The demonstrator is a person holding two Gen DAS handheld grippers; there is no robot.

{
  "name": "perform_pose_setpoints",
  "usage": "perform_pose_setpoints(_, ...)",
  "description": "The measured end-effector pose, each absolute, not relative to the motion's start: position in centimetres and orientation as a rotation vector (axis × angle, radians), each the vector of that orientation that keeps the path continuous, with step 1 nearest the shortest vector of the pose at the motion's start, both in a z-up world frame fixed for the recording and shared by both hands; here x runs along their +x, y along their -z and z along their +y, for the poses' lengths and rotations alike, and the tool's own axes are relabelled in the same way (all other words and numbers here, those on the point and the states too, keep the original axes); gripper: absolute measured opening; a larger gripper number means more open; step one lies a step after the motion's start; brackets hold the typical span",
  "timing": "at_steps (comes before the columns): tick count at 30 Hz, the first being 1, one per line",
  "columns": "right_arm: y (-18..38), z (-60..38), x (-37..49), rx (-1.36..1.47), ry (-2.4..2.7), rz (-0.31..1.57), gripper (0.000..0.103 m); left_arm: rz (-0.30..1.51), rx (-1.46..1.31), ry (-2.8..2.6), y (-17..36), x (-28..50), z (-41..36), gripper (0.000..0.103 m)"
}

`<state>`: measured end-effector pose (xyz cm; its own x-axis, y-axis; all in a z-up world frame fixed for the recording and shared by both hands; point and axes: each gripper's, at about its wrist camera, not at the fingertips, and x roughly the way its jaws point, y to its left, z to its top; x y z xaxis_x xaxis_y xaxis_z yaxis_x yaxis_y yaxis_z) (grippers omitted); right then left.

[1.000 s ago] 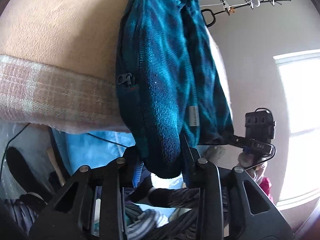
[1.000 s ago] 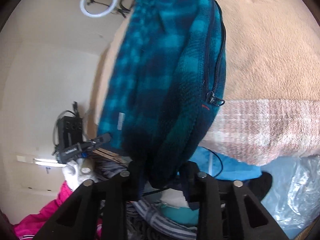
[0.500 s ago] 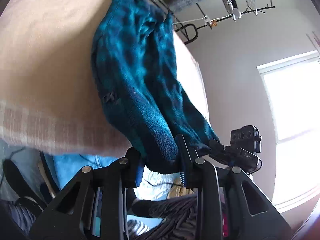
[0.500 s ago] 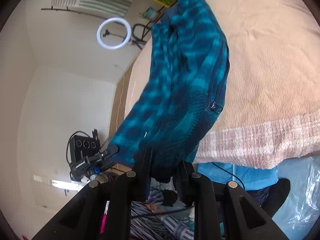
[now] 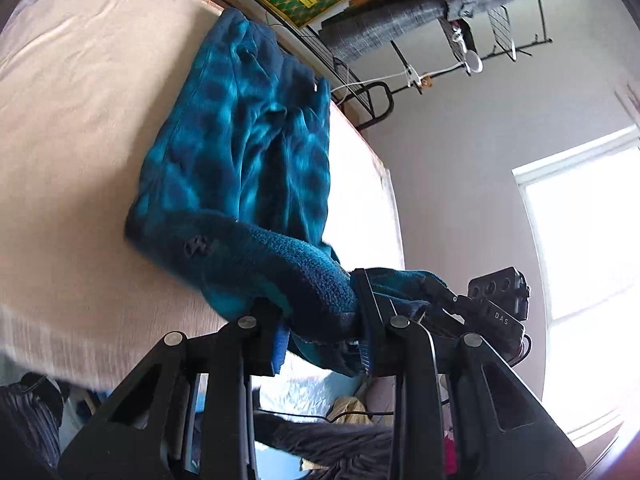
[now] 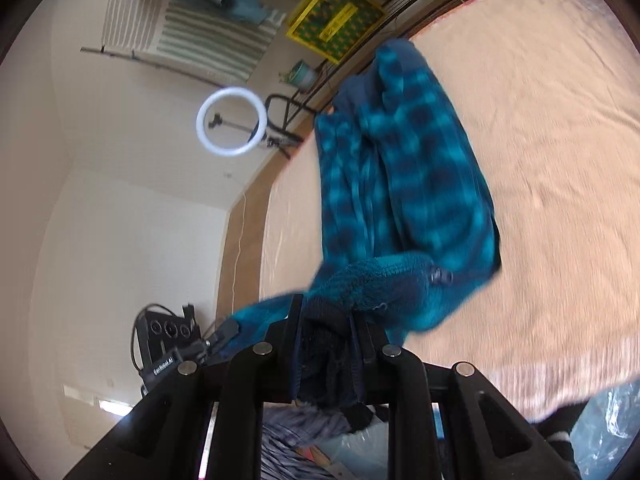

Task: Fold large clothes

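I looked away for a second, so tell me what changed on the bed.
Both tools lifted the near end of the teal plaid fleece off the bed's edge and carried it up over the tan blanket. The left tool and right tool stayed clamped on it; the far end kept lying on the bed.

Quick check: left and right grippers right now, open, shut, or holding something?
Left gripper: shut on the teal fleece jacket.
Right gripper: shut on the same jacket's near edge.
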<state>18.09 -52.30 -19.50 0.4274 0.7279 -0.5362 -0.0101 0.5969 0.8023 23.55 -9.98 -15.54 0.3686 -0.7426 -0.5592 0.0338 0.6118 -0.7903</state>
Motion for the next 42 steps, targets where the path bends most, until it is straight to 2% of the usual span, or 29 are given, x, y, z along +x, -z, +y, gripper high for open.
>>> perform_pose_setpoints(6, 21.0, -52.2, 24.8, 0.844, -0.47, 1.055, 0.018, 1.127, -0.824, 0.515, 18.2, 30.8, -10.1, 0.027)
perform_pose_setpoints(13, 26.4, -52.1, 33.0, 0.877, -0.382, 1.134, 0.018, 1.225, -0.891, 0.421, 24.7, 38.7, -9.5, 0.027)
perform_pose_setpoints(21, 32.9, -52.9, 36.2, 0.982, -0.34, 1.193, 0.019, 1.288, -0.901, 0.412, 28.1, 41.8, -9.6, 0.028)
perform_pose_setpoints(22, 33.1, -53.1, 36.4, 1.009, -0.351, 1.195, 0.02, 1.301, -0.91, 0.419, 28.3, 42.0, -9.5, 0.031)
perform_pose_setpoints(24, 32.7, -53.5, 36.3, 1.028, -0.372, 1.195, 0.026, 1.315, -0.975, 0.443, 28.3, 42.2, -8.9, 0.037)
perform_pose_setpoints(25, 32.2, -53.7, 36.2, 1.034, -0.389, 1.185, 0.032, 1.31, -1.007, 0.454, 28.1, 42.2, -8.7, 0.042)
perform_pose_setpoints(26, 31.9, -53.8, 36.1, 1.035, -0.4, 1.176, 0.042, 1.292, -1.037, 0.47, 27.9, 42.3, -8.2, 0.045)
perform_pose_setpoints(27, 31.3, -54.1, 35.9, 1.036, -0.416, 1.156, 0.05, 1.265, -1.057, 0.474, 27.3, 42.4, -7.7, 0.052)
perform_pose_setpoints(28, 30.8, -54.3, 35.7, 1.038, -0.428, 1.136, 0.062, 1.237, -1.066, 0.468, 26.6, 42.4, -7.1, 0.061)
perform_pose_setpoints(29, 30.0, -54.6, 35.5, 1.035, -0.435, 1.115, 0.071, 1.212, -1.074, 0.467, 26.1, 42.4, -6.6, 0.063)
perform_pose_setpoints(30, 29.2, -54.8, 35.3, 1.023, -0.447, 1.097, 0.073, 1.183, -1.076, 0.468, 25.3, 42.3, -6.0, 0.064)
perform_pose_setpoints(32, 27.7, -55.5, 34.7, 0.98, -0.475, 1.063, 0.072, 1.156, -1.037, 0.467, 24.2, 42.1, -5.2, 0.064)
perform_pose_setpoints(35, 25.5, -56.3, 32.6, 0.774, -0.466, 1.03, 0.072, 1.163, -0.824, 0.439, 23.2, 41.1, -5.3, 0.064)
perform_pose_setpoints(38, 26.0, -56.5, 30.3, 0.625, -0.462, 1.068, 0.069, 1.199, -0.612, 0.46, 23.6, 39.8, -6.5, 0.064)
perform_pose_setpoints(42, 27.7, -55.2, 28.4, 0.537, -0.542, 1.122, 0.062, 1.237, -0.486, 0.505, 25.0, 38.9, -8.2, 0.064)
